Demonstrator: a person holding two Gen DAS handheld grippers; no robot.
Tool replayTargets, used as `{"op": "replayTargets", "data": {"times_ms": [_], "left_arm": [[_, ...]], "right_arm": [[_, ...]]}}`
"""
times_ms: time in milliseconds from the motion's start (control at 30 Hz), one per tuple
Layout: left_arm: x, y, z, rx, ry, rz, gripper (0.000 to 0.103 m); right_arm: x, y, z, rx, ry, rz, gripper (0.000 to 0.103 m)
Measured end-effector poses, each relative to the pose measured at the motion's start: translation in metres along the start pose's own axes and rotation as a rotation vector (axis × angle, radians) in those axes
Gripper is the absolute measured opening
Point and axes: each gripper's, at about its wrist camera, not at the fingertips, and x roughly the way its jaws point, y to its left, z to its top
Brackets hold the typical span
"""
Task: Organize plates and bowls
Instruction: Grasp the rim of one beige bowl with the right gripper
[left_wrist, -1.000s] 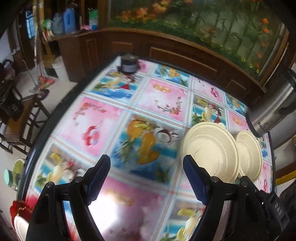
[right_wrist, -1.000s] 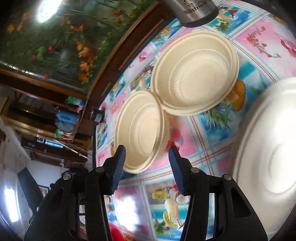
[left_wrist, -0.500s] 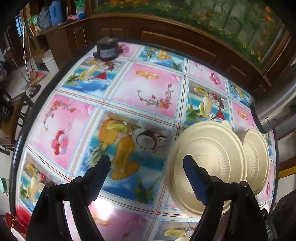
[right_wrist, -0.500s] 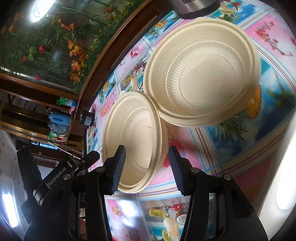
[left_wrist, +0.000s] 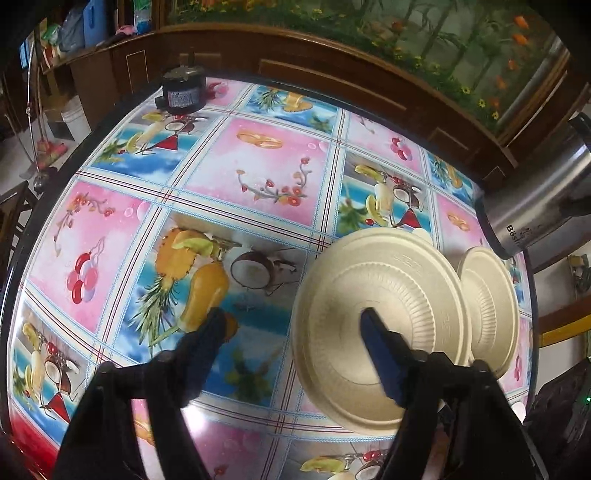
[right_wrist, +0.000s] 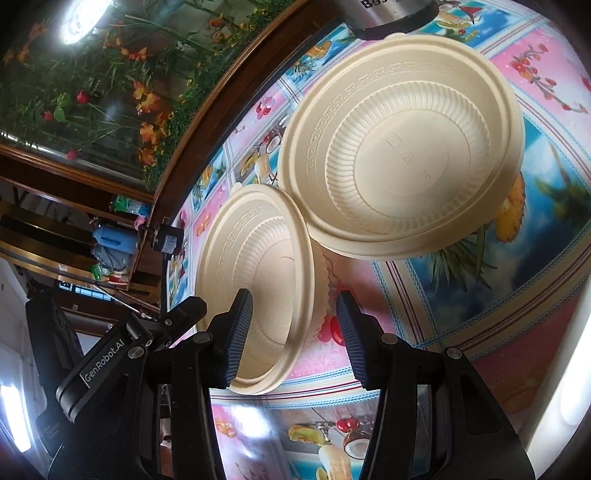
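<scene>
Two cream ribbed dishes sit side by side on the fruit-print table. In the left wrist view the large bowl (left_wrist: 376, 325) is near and the smaller bowl (left_wrist: 487, 314) lies right of it. My left gripper (left_wrist: 295, 332) is open, its right finger over the large bowl's middle and its left finger outside the rim. In the right wrist view my right gripper (right_wrist: 295, 325) is open and straddles the near rim of the smaller bowl (right_wrist: 258, 266); the large bowl (right_wrist: 402, 147) lies beyond it.
A steel kettle (left_wrist: 535, 206) stands at the table's far right, close behind the bowls; it also shows in the right wrist view (right_wrist: 391, 14). A small black device (left_wrist: 183, 94) sits at the far left edge. A wooden cabinet (left_wrist: 332, 74) runs behind the table.
Both grippers have moved forward and closer to the bowls. The left gripper's right finger now overlaps the large bowl; the right gripper's fingers now flank the smaller bowl's rim.
</scene>
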Motion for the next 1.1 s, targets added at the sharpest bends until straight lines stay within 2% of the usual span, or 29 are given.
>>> {"op": "replayTargets", "data": {"times_ms": [67, 100, 167, 333, 400, 433, 633, 933, 1100], "left_arm": [[0.003, 0.000, 0.000, -0.003, 0.012, -0.004, 0.047], [0.005, 0.000, -0.001, 0.001, 0.017, -0.001, 0.044], [0.007, 0.000, -0.001, 0.002, 0.021, 0.005, 0.043], [0.008, 0.004, -0.001, -0.005, 0.018, 0.001, 0.026], [0.010, 0.002, -0.002, 0.007, 0.021, -0.003, 0.013], [0.010, 0.002, -0.003, 0.010, 0.022, -0.004, 0.010], [0.008, 0.001, -0.009, 0.032, 0.001, 0.004, 0.009], [-0.001, 0.012, -0.019, 0.006, -0.003, 0.005, 0.009], [-0.020, 0.017, -0.029, 0.003, -0.047, 0.005, 0.009]], "right_arm": [[0.001, -0.001, 0.000, -0.002, 0.004, 0.001, 0.044], [0.002, 0.000, -0.001, -0.005, 0.002, 0.000, 0.041], [0.002, -0.001, -0.001, -0.010, -0.003, -0.005, 0.040], [0.003, 0.000, -0.002, -0.023, -0.018, -0.019, 0.025], [0.004, 0.001, -0.003, -0.033, -0.026, -0.030, 0.019], [0.005, 0.001, -0.003, -0.042, -0.028, -0.033, 0.017], [0.005, 0.003, -0.004, -0.073, -0.041, -0.050, 0.013], [0.004, 0.011, -0.010, -0.112, -0.044, -0.058, 0.011], [-0.003, 0.017, -0.014, -0.122, -0.040, -0.042, 0.010]]}}
